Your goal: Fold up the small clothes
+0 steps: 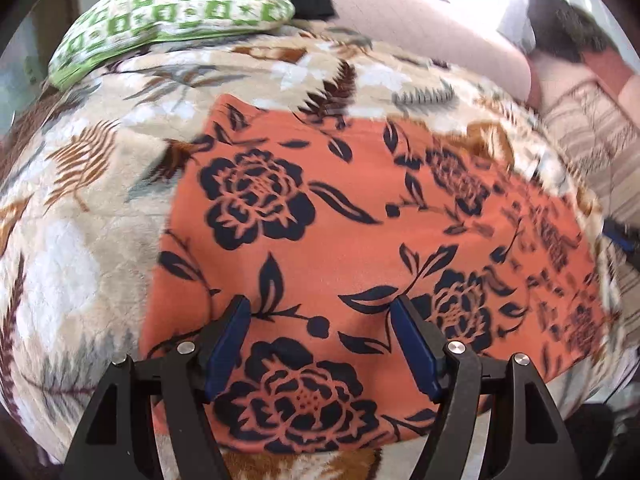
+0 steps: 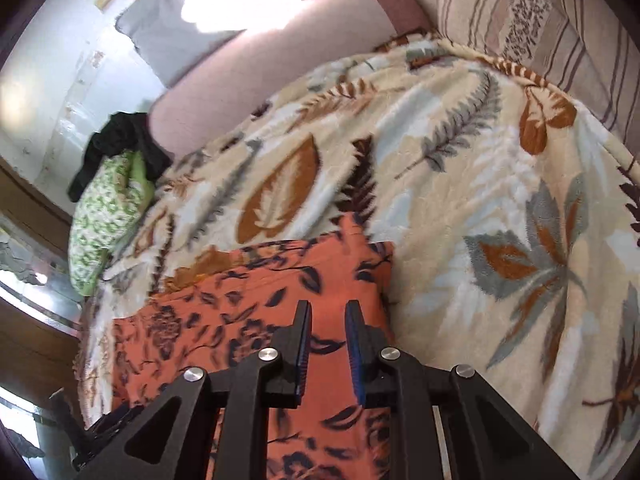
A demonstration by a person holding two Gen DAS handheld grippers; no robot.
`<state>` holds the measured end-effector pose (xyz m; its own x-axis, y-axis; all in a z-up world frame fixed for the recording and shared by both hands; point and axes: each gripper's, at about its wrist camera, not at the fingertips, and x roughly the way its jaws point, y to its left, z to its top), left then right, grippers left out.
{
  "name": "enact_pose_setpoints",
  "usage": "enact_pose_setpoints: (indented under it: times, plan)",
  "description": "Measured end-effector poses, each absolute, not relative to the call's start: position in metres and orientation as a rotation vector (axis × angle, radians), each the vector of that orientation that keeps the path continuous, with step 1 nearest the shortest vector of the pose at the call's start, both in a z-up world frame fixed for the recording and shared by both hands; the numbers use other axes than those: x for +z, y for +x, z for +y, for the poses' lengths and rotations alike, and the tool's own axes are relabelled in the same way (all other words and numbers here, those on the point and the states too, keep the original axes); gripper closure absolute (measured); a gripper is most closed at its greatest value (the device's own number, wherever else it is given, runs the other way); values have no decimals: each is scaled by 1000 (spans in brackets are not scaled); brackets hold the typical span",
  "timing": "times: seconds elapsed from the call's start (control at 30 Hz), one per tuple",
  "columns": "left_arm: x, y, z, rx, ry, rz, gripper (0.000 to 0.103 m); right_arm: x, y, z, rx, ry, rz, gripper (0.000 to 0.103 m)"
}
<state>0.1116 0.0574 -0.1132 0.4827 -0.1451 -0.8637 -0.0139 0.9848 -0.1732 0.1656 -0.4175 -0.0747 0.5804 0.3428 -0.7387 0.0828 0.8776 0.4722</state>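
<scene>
An orange cloth [image 1: 340, 208] with a dark navy flower print lies spread on a leaf-patterned blanket [image 1: 80, 240]. My left gripper [image 1: 320, 312] hovers over the cloth's near part, open wide, with no fabric pinched between its blue pads. In the right wrist view the same cloth [image 2: 240, 312] rises toward my right gripper [image 2: 329, 320] near its right edge. Its jaws stand only a narrow gap apart, and orange fabric fills that gap. The cloth's far right corner [image 2: 376, 252] is turned up off the blanket [image 2: 460, 200].
A green-and-white patterned pillow [image 1: 172, 12] lies at the blanket's far left, with a black garment [image 2: 120, 140] above the same pillow [image 2: 108, 216]. A pink bolster [image 2: 248, 76] runs along the back. Striped cushions [image 2: 540, 28] sit at the far right.
</scene>
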Motion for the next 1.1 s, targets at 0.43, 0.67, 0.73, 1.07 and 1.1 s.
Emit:
enact_pose_setpoints:
  times: [0.43, 0.67, 0.73, 1.07, 1.1]
  plan:
    - [-104, 56, 167, -72, -515, 1035, 30, -128, 143, -352, 263, 455, 1140, 84]
    - [-133, 63, 161, -156, -606, 1133, 36, -147, 147, -371, 216, 532, 1195, 84]
    - [-140, 66, 162, -135, -604, 1144, 68, -148, 149, -369, 211, 516, 1201, 84]
    - [-146, 74, 157, -94, -520, 1204, 86, -150, 151, -365, 201, 517, 1215, 84]
    - [-147, 72, 165, -113, -581, 1183, 85, -150, 151, -365, 200, 517, 1218, 84]
